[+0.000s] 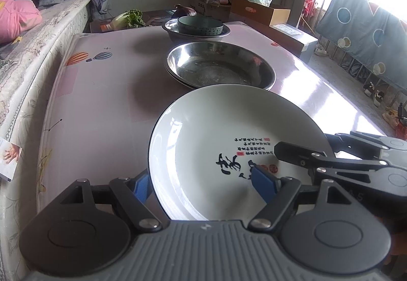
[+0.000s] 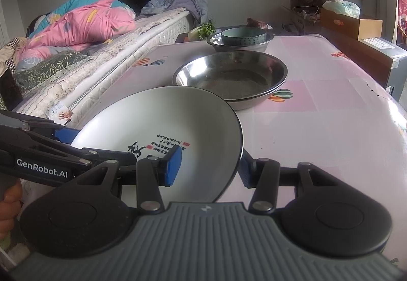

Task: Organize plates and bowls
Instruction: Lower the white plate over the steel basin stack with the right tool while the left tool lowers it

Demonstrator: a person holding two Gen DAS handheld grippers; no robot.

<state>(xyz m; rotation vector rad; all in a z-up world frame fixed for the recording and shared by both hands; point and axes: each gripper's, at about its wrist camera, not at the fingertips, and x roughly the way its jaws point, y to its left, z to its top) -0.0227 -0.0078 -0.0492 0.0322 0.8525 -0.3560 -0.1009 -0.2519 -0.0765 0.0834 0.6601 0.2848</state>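
A white plate with a dark rim and black calligraphy (image 1: 216, 138) (image 2: 157, 123) is held tilted above the table's near edge. My left gripper (image 1: 203, 184) straddles its near left rim, one blue pad under and one on top, shut on it. My right gripper (image 2: 211, 166) grips the plate's near right rim the same way; it also shows in the left wrist view (image 1: 305, 156). Beyond stand stacked steel basins (image 1: 221, 64) (image 2: 231, 75), then a teal bowl (image 1: 199, 25) (image 2: 243, 35) inside another steel basin (image 1: 173, 31) (image 2: 216, 44).
The table (image 1: 101, 103) (image 2: 318, 128) has a pink cloth with balloon prints. A bed (image 2: 76, 52) with a pink quilt runs along its left side. Cardboard boxes (image 1: 259, 10) and vegetables (image 1: 129, 17) sit past the far edge. Laundry hangs at the right window.
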